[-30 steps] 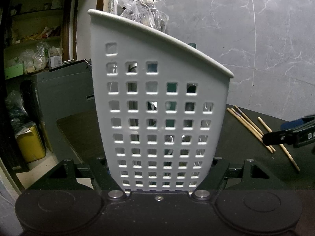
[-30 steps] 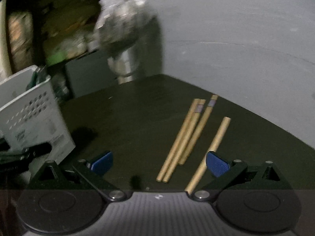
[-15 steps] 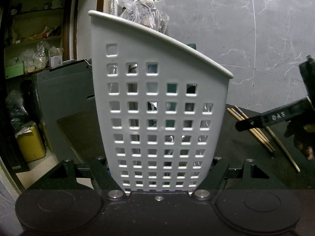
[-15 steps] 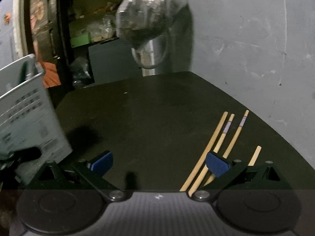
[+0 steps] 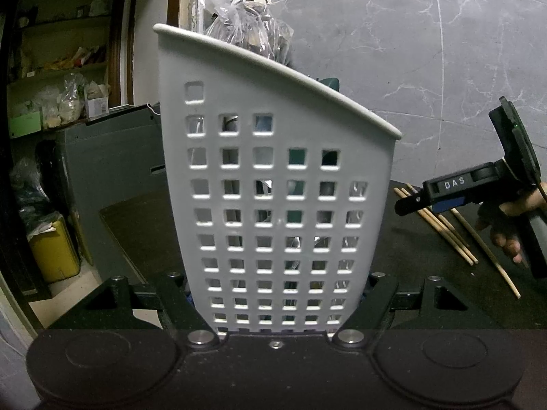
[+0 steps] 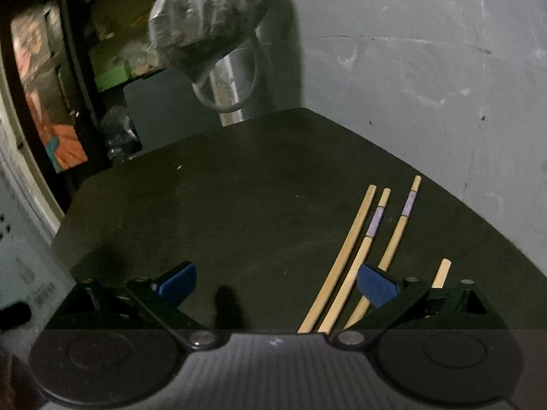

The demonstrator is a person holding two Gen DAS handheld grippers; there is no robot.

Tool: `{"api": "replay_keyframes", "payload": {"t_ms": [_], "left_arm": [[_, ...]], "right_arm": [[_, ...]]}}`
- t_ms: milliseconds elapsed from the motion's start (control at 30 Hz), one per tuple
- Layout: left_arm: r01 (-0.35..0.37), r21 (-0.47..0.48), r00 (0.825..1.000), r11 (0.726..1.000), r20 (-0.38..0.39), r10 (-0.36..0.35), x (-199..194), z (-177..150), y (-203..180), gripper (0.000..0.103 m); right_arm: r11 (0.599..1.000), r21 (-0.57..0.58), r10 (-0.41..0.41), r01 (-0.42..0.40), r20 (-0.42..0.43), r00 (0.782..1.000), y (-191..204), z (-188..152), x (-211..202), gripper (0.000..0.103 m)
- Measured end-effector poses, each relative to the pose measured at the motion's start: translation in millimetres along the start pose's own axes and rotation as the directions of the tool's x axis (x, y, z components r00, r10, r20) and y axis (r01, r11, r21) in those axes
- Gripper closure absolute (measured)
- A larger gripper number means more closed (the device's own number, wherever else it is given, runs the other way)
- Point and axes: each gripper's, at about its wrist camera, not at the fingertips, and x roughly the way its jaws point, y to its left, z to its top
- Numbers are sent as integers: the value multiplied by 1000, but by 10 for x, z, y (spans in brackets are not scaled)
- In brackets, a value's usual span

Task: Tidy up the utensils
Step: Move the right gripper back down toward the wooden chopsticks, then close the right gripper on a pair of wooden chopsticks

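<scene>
Left hand-held gripper [image 5: 278,302] level, clamped on white basket [image 5: 273,177]

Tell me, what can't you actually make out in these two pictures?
- Left wrist view: contents of the white perforated plastic basket; its wall shows only glimpses through the holes.
- Right wrist view: near ends of the four wooden chopsticks, covered by the right gripper.
- Right wrist view: the blurred clear plastic bag.

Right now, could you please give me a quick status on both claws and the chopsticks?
Left claw shut on white perforated utensil basket. Right claw open, empty, beside the chopsticks. Four chopsticks loose on dark table. Nothing in the way.
</scene>
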Motion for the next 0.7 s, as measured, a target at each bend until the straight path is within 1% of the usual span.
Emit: {"api": "replay_keyframes", "payload": {"t_ms": [67, 233, 367, 433, 467, 500, 533, 600, 667, 700], "left_arm": [[1, 0, 1000, 1000, 0, -1, 0, 2, 0, 27], [1, 2, 1000, 1000, -1, -1, -3, 3, 0, 27], [1, 1, 1000, 1000, 0, -1, -5, 2, 3, 27], [1, 1, 1000, 1000, -1, -1, -2, 3, 0, 27], [2, 2, 1000, 1000, -1, -2, -5, 4, 2, 27], [1, 2, 1000, 1000, -1, -1, -2, 8, -3, 27], [1, 1, 1000, 1000, -1, -1, -2, 8, -3, 27], [1, 1, 1000, 1000, -1, -1, -1, 10, -3, 27], [1, 1, 1000, 1000, -1, -1, -1, 9, -4, 27], [1, 1, 1000, 1000, -1, -1, -5, 8, 3, 27]], "right_arm": [[1000, 27, 5, -5, 2, 1000, -38, 13, 10, 1], [996, 86, 6, -6, 0, 1000, -109, -1, 38, 9], [996, 76, -36, 35, 8, 999, -83, -36, 17, 19], [997, 59, -60, 59, 9, 998, -48, -57, -9, 27], [996, 48, -69, 68, 9, 998, -32, -66, -17, 30], [996, 33, -89, 89, 8, 996, -9, -79, -27, 37], [993, 17, -118, 118, 6, 993, 16, -87, -34, 47], [988, 5, -153, 153, 3, 988, 52, -109, -70, 56], [987, 3, -158, 158, 2, 987, 83, -139, -103, 62], [987, 0, -162, 162, 1, 987, 103, -153, -121, 68]]}}
